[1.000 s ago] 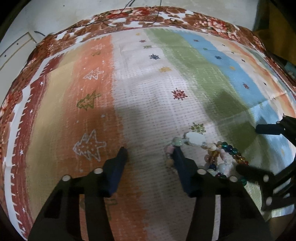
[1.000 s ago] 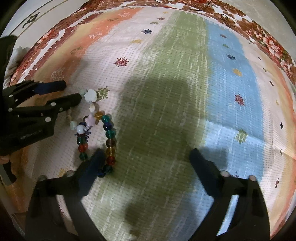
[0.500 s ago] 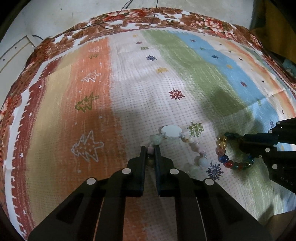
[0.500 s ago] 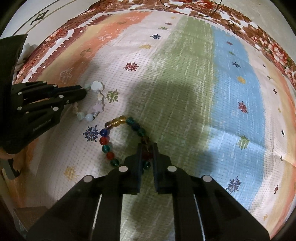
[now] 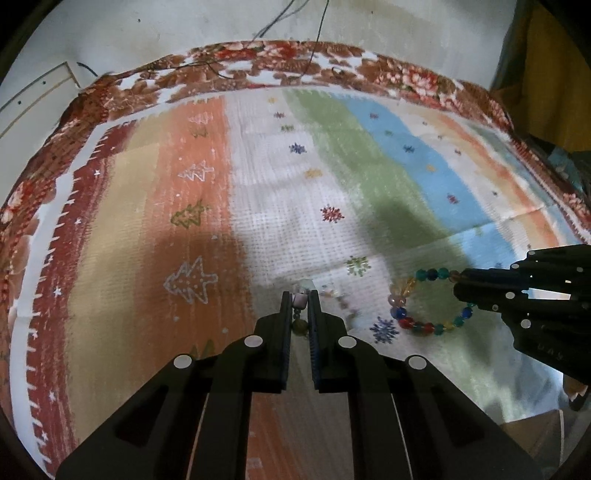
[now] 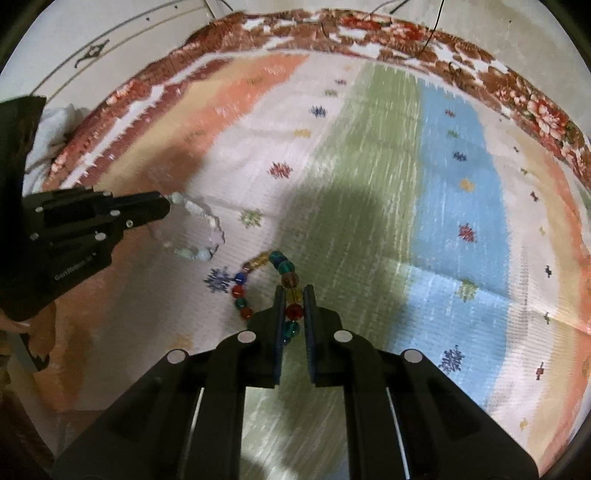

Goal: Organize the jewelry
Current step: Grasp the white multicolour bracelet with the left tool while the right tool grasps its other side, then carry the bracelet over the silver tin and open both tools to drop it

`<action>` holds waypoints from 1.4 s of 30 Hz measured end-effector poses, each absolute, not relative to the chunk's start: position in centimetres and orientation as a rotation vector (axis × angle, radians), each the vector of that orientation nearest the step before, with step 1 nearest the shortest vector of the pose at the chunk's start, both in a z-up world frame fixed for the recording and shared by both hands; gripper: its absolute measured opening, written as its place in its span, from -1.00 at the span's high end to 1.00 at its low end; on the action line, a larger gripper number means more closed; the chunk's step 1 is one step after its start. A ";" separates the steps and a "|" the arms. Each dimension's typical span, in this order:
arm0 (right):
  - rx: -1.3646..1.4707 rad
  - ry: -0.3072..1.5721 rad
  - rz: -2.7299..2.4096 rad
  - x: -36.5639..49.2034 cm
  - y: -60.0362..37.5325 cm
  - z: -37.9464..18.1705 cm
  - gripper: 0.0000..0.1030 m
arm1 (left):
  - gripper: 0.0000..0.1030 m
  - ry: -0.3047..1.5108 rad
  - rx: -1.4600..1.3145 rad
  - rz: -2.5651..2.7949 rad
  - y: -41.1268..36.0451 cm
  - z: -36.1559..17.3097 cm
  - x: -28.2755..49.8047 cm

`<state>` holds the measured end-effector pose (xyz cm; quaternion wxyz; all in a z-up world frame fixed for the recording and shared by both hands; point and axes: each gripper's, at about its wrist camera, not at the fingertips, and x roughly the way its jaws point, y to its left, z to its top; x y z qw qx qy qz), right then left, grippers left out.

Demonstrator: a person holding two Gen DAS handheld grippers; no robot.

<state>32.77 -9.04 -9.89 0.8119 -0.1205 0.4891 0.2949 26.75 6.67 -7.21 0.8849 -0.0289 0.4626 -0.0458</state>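
My left gripper (image 5: pixel 300 295) is shut on a pale bead bracelet (image 5: pixel 300 301) with white, pink and light green beads; its hanging part is blurred. It also shows in the right wrist view (image 6: pixel 201 236), dangling from the left gripper (image 6: pixel 166 205). My right gripper (image 6: pixel 293 291) is shut on a bracelet of multicoloured glass beads (image 6: pixel 291 312), red, green, blue and amber. In the left wrist view this bracelet (image 5: pixel 417 325) hangs as a ring from the right gripper (image 5: pixel 460 282). Both bracelets are held a little above the cloth and apart from each other.
A striped cloth (image 5: pixel 332 173) with tree and snowflake patterns covers the table; it also shows in the right wrist view (image 6: pixel 369 166). Its floral border (image 5: pixel 258 59) runs along the far edge, with thin cables (image 5: pixel 317 33) on the wall behind.
Both grippers closed on their bracelets, pulled them apart from one tangled pile, and have risen with them above the cloth.
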 end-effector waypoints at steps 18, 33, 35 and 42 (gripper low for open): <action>-0.167 0.952 0.618 28.5 -11.5 -5.0 0.79 | 0.85 0.885 -0.051 -0.089 5.2 -3.6 21.4; -0.107 0.864 0.614 24.2 -13.9 -0.9 0.79 | 0.85 0.815 -0.006 -0.131 2.9 -0.7 17.6; -0.102 0.855 0.623 23.5 -14.1 -0.6 0.79 | 0.85 0.809 -0.005 -0.135 2.7 -0.4 17.2; -0.093 0.847 0.640 22.1 -14.6 -0.1 0.79 | 0.85 0.800 -0.008 -0.144 2.2 -0.1 15.8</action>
